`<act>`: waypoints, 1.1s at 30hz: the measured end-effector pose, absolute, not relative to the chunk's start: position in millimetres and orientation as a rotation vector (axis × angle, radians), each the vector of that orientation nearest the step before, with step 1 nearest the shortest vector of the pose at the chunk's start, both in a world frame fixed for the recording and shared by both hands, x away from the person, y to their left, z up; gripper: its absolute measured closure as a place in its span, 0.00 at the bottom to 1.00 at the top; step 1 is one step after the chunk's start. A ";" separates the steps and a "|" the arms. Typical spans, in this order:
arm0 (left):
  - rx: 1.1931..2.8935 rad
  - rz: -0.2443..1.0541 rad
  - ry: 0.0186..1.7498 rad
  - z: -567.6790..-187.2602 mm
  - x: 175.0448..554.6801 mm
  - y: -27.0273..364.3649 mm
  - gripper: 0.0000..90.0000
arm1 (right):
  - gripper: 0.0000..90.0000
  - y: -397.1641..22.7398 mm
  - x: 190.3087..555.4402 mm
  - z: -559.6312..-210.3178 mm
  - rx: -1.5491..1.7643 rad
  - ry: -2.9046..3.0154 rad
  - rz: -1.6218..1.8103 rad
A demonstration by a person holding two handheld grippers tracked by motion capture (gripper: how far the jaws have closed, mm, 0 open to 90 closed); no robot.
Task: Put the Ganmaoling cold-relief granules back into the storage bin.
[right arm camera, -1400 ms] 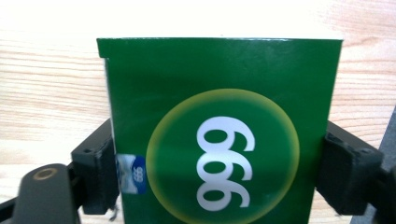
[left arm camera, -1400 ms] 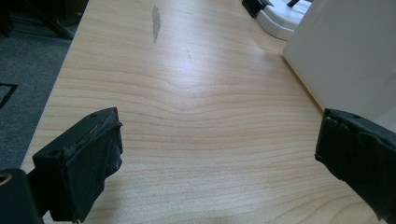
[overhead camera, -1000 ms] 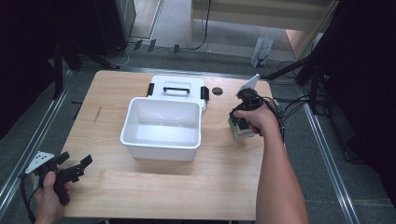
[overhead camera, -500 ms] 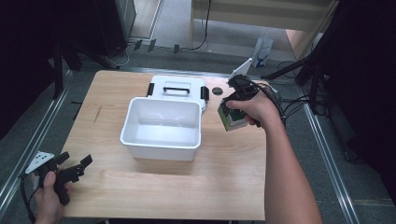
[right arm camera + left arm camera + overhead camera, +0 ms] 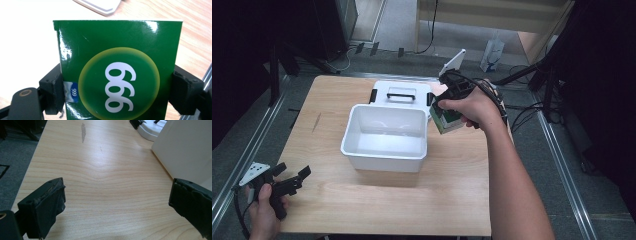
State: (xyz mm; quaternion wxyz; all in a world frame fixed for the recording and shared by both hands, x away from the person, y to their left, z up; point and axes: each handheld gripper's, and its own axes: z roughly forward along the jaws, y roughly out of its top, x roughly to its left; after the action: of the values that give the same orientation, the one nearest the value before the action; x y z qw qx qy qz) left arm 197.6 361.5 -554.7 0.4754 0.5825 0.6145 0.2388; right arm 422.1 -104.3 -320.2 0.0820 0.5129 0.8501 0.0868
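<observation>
Box (image 5: 117, 75) | lifted since a second ago, now at bin's (image 5: 384, 150) 3 o'clock rim | we clamp it in right gripper (image 5: 452, 102) | left gripper (image 5: 117, 202) gapes wide, idle | bin drop likely next

Around one white open bin (image 5: 385, 137) are counted one white lid (image 5: 401, 92), one green "999" box (image 5: 117, 67), and two handheld grippers (image 5: 292, 179) (image 5: 452, 95).

Lid (image 5: 402, 91) behind tub (image 5: 385, 135), carton (image 5: 446, 120) right

Bare forearms; black hand-held gripper (image 5: 287, 181) bears a grey three-cornered plate.
</observation>
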 end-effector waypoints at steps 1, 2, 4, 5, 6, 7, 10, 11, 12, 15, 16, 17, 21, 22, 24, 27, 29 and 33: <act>1.424 0.584 1.502 -554.7 197.6 361.5 0.01 | 0.19 -104.3 422.1 -320.2 1.532 2.540 0.259; 1.423 0.584 1.503 -554.8 197.7 361.6 0.01 | 0.19 -98.1 420.8 -317.8 1.499 2.556 0.268; 1.423 0.583 1.503 -554.8 197.7 361.6 0.01 | 0.19 -91.6 419.5 -315.7 1.466 2.574 0.281; 1.426 0.584 1.502 -554.7 197.5 361.8 0.01 | 0.19 -91.6 419.5 -315.7 1.466 2.574 0.281; 1.426 0.583 1.502 -554.7 197.4 361.9 0.01 | 0.19 -88.0 418.6 -314.5 1.442 2.586 0.284; 1.426 0.582 1.502 -554.7 197.4 362.0 0.01 | 0.19 -83.9 417.6 -313.3 1.404 2.607 0.297; 1.426 0.583 1.502 -554.7 197.4 361.9 0.01 | 0.19 -71.2 413.6 -311.2 1.270 2.684 0.326; 1.426 0.583 1.502 -554.7 197.4 361.9 0.01 | 0.19 -71.2 413.6 -311.2 1.270 2.684 0.326; 1.426 0.582 1.502 -554.7 197.4 362.0 0.01 | 0.19 -64.7 411.7 -310.7 1.183 2.730 0.341; 1.425 0.582 1.502 -554.7 197.4 362.1 0.01 | 0.19 -55.2 408.3 -310.6 1.103 2.796 0.328; 1.425 0.582 1.502 -554.8 197.4 362.1 0.01 | 0.19 -52.9 407.4 -311.7 1.039 2.823 0.335; 1.425 0.582 1.502 -554.8 197.4 362.1 0.01 | 0.19 -50.2 406.4 -312.4 0.987 2.840 0.326; 1.423 0.580 1.502 -554.8 197.4 362.0 0.01 | 0.19 -42.2 403.0 -315.2 0.816 2.884 0.320; 1.424 0.580 1.502 -554.7 197.4 362.0 0.01 | 0.19 -38.5 400.8 -315.9 0.715 2.911 0.330; 1.423 0.580 1.502 -554.8 197.4 362.0 0.01 | 0.19 -36.4 399.8 -316.3 0.665 2.926 0.341; 1.423 0.579 1.502 -554.8 197.2 362.2 0.01 | 0.19 -30.0 396.0 -319.0 0.494 2.954 0.363; 1.422 0.578 1.502 -554.7 197.2 362.3 0.01 | 0.19 -26.1 394.2 -324.3 0.354 2.968 0.348; 1.423 0.578 1.502 -554.7 197.3 362.3 0.01 | 0.19 -24.4 393.1 -330.7 0.211 2.955 0.330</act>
State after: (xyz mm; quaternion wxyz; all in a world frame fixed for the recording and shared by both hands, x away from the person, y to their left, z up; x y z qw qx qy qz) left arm 197.3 362.3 -554.7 0.4766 0.5823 0.6147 0.2365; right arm 393.1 -24.4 -330.7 0.0802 0.0706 0.9881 0.1104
